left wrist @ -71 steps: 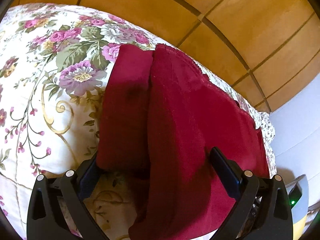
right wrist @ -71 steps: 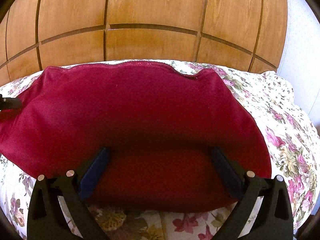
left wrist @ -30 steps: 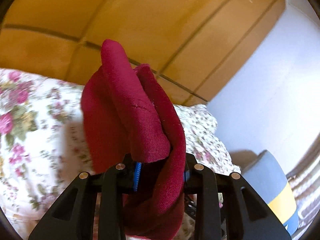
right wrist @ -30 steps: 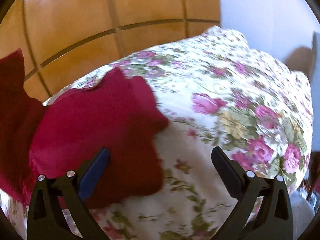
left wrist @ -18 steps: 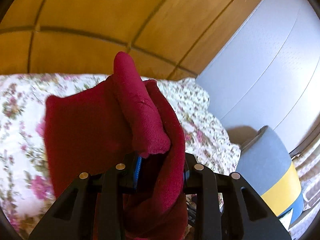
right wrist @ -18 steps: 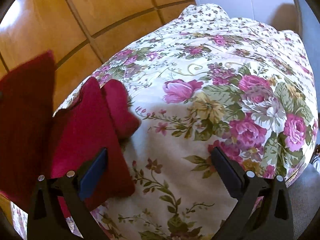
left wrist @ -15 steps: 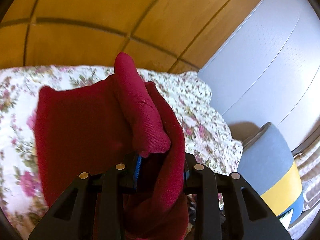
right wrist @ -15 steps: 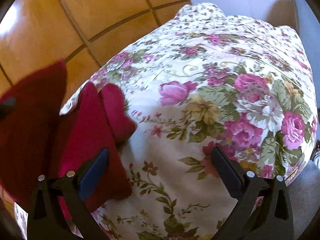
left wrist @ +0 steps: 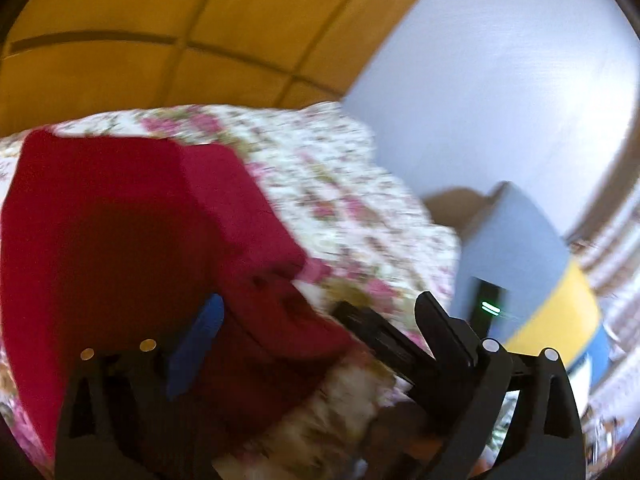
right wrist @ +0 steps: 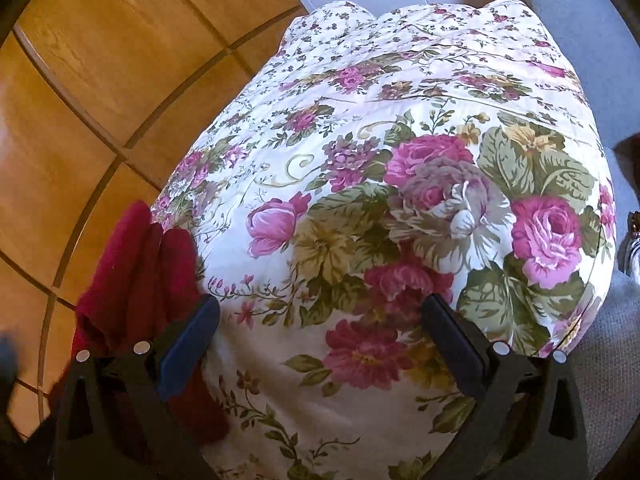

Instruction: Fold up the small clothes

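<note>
The dark red garment [left wrist: 120, 240] lies folded in layers on the floral bedspread [left wrist: 340, 184]. My left gripper [left wrist: 320, 304] hovers at its near right edge, jaws opening wide. A loose fold of the cloth sits between the fingers, and neither pad presses it. A black bar [left wrist: 376, 340] crosses between the fingers, seemingly part of the other gripper. In the right wrist view the garment [right wrist: 136, 280] shows only at the far left, beside the blue left pad [right wrist: 188, 348]. My right gripper [right wrist: 320, 304] is open over bare bedspread [right wrist: 400, 120] with nothing between its fingers.
Wooden wall panels [left wrist: 160, 20] [right wrist: 80, 80] rise behind the bed. A pale wall [left wrist: 500, 80] and a blue and yellow object [left wrist: 540, 280] stand past the bed's right edge. Grey floor [right wrist: 608, 340] shows beyond the bedspread's right side.
The left jaws, shut on a bunched fold of the red garment, have sprung open and the fold has dropped onto the bed. The right gripper has swung right, leaving the garment at its left edge.
</note>
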`<state>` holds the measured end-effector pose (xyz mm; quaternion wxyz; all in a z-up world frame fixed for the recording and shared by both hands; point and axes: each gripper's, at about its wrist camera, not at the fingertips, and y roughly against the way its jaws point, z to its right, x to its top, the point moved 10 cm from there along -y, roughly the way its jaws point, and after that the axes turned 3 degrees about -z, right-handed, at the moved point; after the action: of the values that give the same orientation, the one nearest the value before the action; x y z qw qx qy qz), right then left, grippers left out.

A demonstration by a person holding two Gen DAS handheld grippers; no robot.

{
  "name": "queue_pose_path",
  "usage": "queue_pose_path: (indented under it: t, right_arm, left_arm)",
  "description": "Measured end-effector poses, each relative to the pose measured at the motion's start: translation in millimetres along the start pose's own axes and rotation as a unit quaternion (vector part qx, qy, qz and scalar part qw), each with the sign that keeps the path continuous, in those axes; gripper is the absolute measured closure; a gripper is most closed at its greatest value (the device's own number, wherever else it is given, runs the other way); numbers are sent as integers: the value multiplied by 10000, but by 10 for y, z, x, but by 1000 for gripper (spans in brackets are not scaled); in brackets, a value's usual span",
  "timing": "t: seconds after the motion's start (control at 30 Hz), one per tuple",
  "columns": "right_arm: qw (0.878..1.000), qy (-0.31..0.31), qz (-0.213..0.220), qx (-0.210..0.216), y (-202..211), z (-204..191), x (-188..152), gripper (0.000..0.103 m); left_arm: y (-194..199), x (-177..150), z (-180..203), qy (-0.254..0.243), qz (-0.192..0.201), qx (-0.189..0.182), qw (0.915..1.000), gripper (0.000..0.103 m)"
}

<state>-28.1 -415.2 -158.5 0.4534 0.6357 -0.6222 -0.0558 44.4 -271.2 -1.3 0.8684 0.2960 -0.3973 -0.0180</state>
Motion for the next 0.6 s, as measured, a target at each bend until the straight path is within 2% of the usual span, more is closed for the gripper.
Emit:
queue_pose_path:
  t: [0.07,0.17,0.2,0.3,0.37,0.4,0.47,0.57,0.6]
  right_arm:
    - [10000,-40,53,-13,22,12,20,2]
    - [9997,-110,144,158,72,-26,46,2]
    - [9994,-127,190,249,95,-56,58,2]
    - [9963,21,453,729,234,-284,98,2]
    - [9931,319,537,998,295,-479,83,2]
    - [9905,550,536,1145,316,-609,51,2]
    - [9839,1019,440,1401,312,-842,-54,2]
    - [9795,1330,199,1502,256,-956,-201,2]
    - [9811,1422,82,1314,207,-922,-250,2]
  left_arm:
    - [169,-26,-13,-160,242,165,9994,8]
    - [509,9,-375,16,789,895,9929,8]
    - [652,22,-591,258,987,1197,9876,8]
    - [925,-8,-1137,1039,1271,1671,9722,8]
    - [954,-81,-1464,1454,1099,1902,9647,8]
    - [898,-143,-1572,1539,884,1965,9643,8]
    - [716,-302,-1700,1533,304,2002,9672,8]
    - [689,-416,-1643,1285,332,1883,9731,6]
    - [653,-464,-1610,1167,252,1896,9746,5]
